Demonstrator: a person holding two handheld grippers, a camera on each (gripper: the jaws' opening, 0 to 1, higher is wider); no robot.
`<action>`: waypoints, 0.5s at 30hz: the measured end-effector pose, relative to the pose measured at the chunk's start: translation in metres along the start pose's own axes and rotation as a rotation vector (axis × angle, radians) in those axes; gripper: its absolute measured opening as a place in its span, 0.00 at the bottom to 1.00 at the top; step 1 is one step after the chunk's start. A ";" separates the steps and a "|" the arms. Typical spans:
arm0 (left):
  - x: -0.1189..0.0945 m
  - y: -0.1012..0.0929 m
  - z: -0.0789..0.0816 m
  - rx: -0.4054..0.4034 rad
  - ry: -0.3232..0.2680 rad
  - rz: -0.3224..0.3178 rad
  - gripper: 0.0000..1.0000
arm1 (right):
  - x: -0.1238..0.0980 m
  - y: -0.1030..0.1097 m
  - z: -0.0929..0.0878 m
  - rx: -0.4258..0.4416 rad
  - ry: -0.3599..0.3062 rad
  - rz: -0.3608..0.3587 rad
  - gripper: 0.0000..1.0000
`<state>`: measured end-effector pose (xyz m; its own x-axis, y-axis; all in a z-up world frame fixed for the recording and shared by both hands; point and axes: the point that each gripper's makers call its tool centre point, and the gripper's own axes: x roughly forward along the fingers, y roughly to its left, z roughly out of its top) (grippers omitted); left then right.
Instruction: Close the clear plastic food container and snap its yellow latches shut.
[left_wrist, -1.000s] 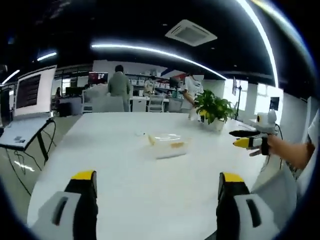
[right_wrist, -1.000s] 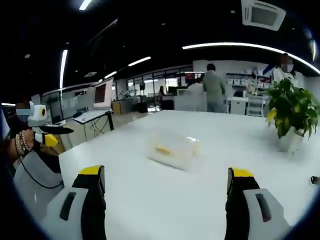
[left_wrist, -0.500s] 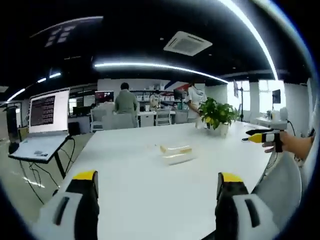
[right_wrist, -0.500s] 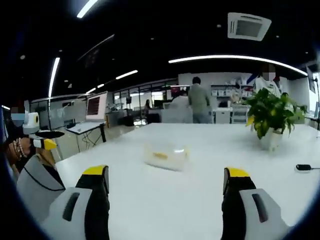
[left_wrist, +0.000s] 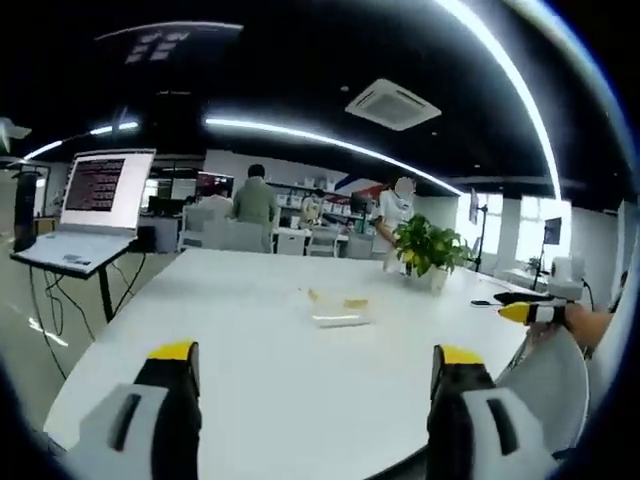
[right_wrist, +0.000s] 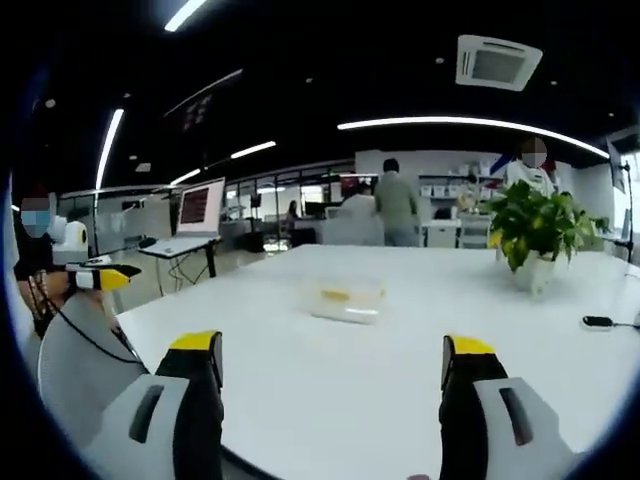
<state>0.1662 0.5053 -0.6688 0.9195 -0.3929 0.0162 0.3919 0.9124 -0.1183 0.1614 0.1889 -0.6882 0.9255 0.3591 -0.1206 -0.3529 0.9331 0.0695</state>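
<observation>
The clear plastic food container (left_wrist: 338, 308) with yellow latches lies on the white table (left_wrist: 250, 350), well beyond my left gripper (left_wrist: 310, 378), which is open with nothing between its jaws. In the right gripper view the container (right_wrist: 346, 299) sits mid-table, far ahead of my right gripper (right_wrist: 330, 362), also open and empty. The right gripper (left_wrist: 535, 309) appears at the right edge of the left gripper view, held by a hand. The left gripper (right_wrist: 100, 277) shows at the left edge of the right gripper view. I cannot tell whether the lid is closed.
A potted plant (right_wrist: 535, 240) stands on the table's far right, with a small black device (right_wrist: 598, 322) near it. A laptop on a stand (left_wrist: 85, 215) is off the table's left side. People stand by desks in the background (left_wrist: 256, 205).
Both cameras have drawn back and levelled out, so the container looks smaller and farther away. The container itself has not moved; both grippers stay open.
</observation>
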 end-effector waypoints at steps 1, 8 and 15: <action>0.001 -0.003 0.004 0.000 -0.032 -0.008 0.90 | -0.001 0.001 0.001 0.004 -0.002 -0.004 0.88; -0.003 0.013 0.009 -0.170 -0.098 0.063 0.75 | -0.003 -0.013 0.006 -0.026 -0.050 -0.113 0.80; 0.003 0.014 -0.006 0.022 -0.001 0.090 0.84 | 0.003 -0.011 0.000 -0.146 -0.009 -0.114 0.63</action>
<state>0.1748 0.5164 -0.6764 0.9512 -0.3086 0.0079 0.3079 0.9465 -0.0971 0.1679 0.1793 -0.6895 0.9616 0.2510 -0.1109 -0.2612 0.9612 -0.0891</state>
